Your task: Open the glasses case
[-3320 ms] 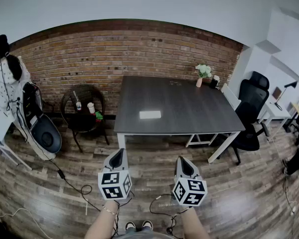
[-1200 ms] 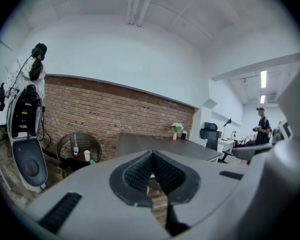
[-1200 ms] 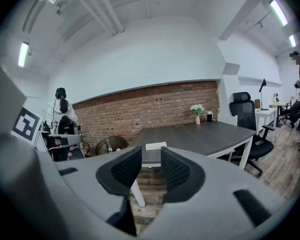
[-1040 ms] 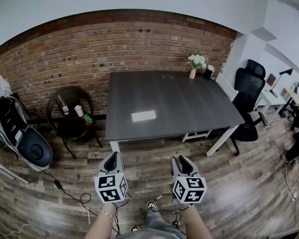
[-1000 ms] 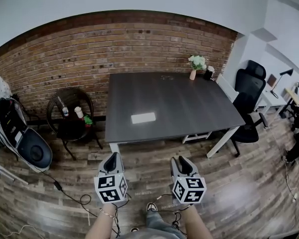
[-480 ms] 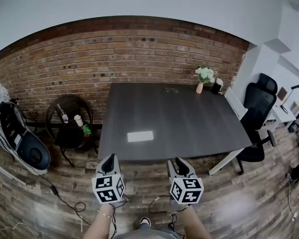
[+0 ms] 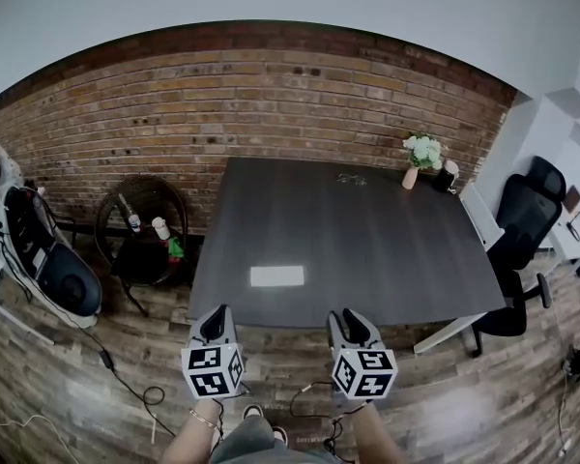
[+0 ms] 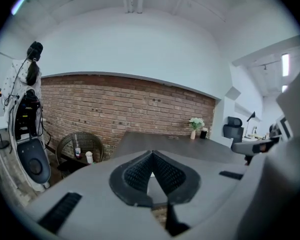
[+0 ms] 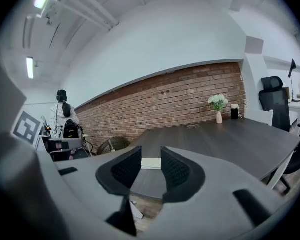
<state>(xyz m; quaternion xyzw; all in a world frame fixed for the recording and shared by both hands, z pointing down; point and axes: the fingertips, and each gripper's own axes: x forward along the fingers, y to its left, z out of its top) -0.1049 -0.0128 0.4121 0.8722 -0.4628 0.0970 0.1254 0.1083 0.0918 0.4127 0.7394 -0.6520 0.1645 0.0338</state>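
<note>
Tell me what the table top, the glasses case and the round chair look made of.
Table top: dark grey wood or laminate, matte, faint lengthwise grain.
Glasses case: white, smooth; material too small to tell.
Round chair: dark wicker or rattan, by its open woven back.

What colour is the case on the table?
White; the glasses case shows best in the head view.
</note>
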